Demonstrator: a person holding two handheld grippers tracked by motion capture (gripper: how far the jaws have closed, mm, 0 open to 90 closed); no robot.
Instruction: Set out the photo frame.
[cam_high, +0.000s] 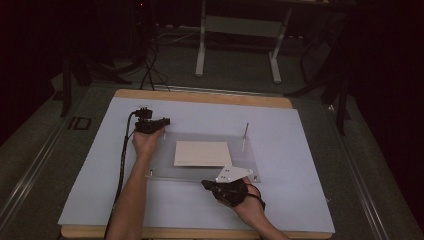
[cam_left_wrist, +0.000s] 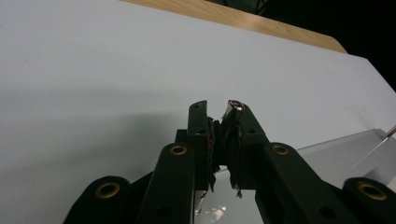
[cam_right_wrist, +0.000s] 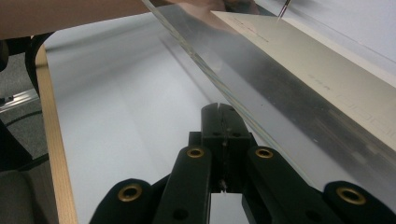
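A clear plate (cam_high: 165, 162) lies on the pale mat with a white sheet (cam_high: 202, 153) on top of it. A thin metal post (cam_high: 245, 132) stands at its back right corner. At the back left corner my left gripper (cam_high: 167, 121) reaches in level. In the left gripper view its jaws (cam_left_wrist: 217, 109) stand almost together around a short upright metal post (cam_left_wrist: 236, 104). My right gripper (cam_high: 206, 184) lies by the plate's front edge and points left. It is shut with nothing in it (cam_right_wrist: 219, 108), just beside the plate's edge (cam_right_wrist: 201, 60) and the sheet (cam_right_wrist: 327, 70).
The pale mat (cam_high: 280, 200) covers a wooden table whose rim (cam_high: 200, 96) shows at the back. A cable (cam_high: 122, 165) trails from the left gripper along the forearm. A desk frame (cam_high: 202, 45) and floor cables (cam_high: 150, 70) stand beyond the table.
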